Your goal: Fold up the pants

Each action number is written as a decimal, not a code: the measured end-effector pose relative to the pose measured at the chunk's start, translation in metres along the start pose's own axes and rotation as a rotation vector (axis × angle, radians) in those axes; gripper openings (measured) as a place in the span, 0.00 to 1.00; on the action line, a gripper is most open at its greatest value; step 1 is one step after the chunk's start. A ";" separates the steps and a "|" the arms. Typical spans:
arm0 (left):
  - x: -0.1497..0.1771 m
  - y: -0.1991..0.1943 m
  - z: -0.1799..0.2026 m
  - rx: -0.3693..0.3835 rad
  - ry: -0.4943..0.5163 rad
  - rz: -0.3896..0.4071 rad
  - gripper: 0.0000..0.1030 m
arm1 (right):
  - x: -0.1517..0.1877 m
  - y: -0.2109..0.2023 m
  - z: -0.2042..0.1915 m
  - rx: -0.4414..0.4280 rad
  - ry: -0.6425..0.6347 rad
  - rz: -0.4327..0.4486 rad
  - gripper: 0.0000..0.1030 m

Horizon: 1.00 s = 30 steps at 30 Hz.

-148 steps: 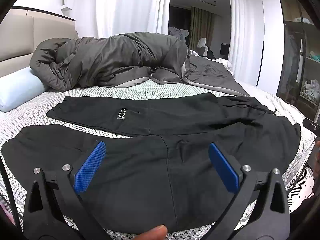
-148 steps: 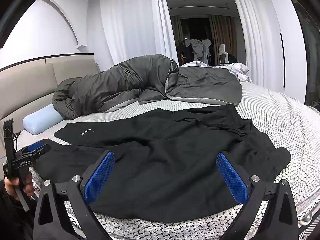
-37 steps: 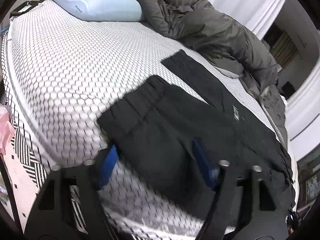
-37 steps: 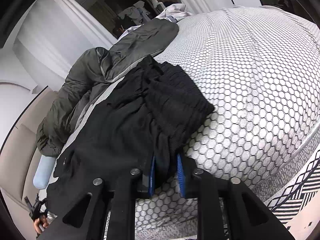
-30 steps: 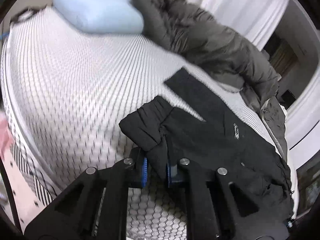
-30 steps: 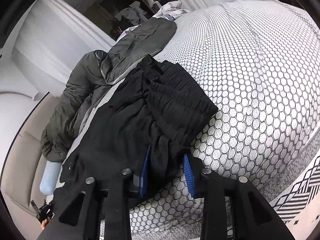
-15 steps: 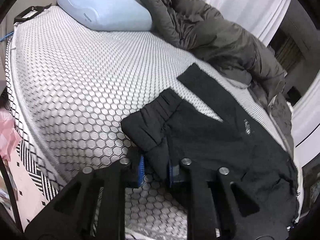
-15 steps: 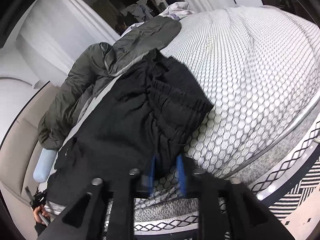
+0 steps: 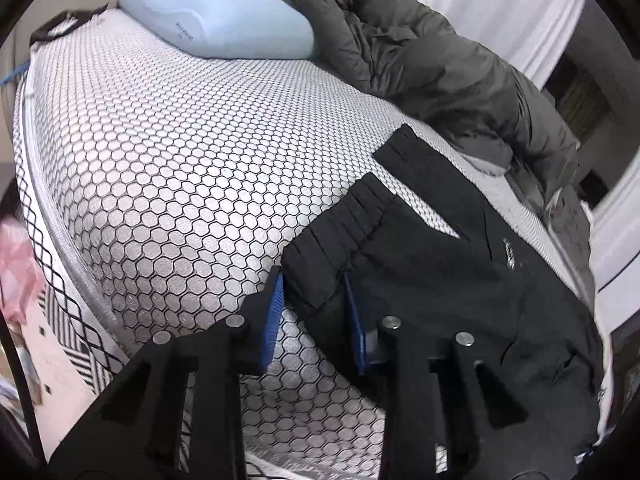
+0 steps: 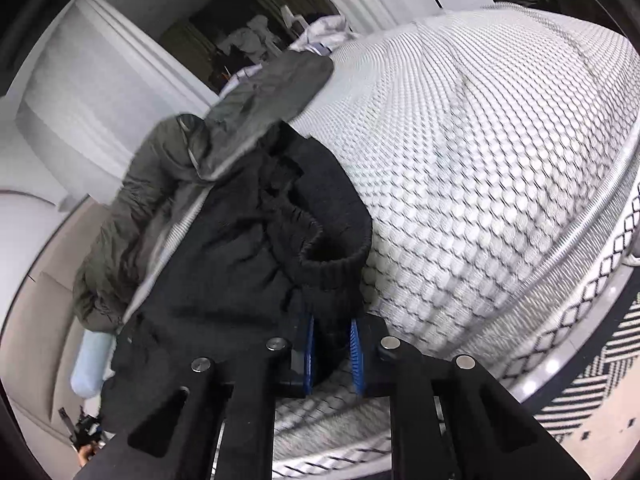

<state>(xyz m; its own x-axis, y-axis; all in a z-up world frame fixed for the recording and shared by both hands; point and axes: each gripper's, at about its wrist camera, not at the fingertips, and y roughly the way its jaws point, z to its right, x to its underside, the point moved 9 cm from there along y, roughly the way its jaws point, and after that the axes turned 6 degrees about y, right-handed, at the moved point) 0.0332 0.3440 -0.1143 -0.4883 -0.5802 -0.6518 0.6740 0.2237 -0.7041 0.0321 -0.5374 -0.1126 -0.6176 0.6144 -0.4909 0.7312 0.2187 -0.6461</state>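
The white mattress with a black honeycomb pattern (image 9: 168,184) serves as the folding surface, and the black fabric pants (image 9: 460,280) lie spread lengthwise along its near edge, so each hand can take one end. A crumpled dark grey duvet (image 9: 432,64) and a pale blue bolster pillow (image 9: 216,20) sit pushed toward the far side, apparently to leave room. The left gripper (image 9: 314,316) has just been opening: its blue pads stand slightly apart with the cuffed leg end between them, the left pad clear of the cloth. The right gripper (image 10: 332,354) has just been closing and pinches the ribbed waistband (image 10: 334,264), bunched and lifted off the bed
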 end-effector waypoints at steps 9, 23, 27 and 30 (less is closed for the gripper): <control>-0.036 -0.059 0.042 0.003 0.069 0.130 0.80 | -0.041 -0.045 -0.046 0.092 -0.126 0.206 0.66; -0.044 0.139 0.173 0.052 0.049 -0.256 0.16 | -0.059 0.023 -0.130 -0.032 -0.165 0.110 0.84; -0.059 0.123 0.168 0.103 0.045 -0.189 0.02 | -0.063 0.015 -0.100 0.010 -0.136 0.114 0.84; -0.064 0.119 0.156 0.018 0.105 -0.181 0.08 | -0.061 -0.004 -0.073 0.056 -0.145 0.134 0.84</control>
<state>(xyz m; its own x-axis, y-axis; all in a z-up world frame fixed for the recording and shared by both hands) 0.2316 0.2855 -0.1121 -0.6569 -0.5251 -0.5411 0.5789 0.1085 -0.8081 0.0883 -0.5206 -0.0377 -0.5539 0.5186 -0.6514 0.7950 0.0969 -0.5988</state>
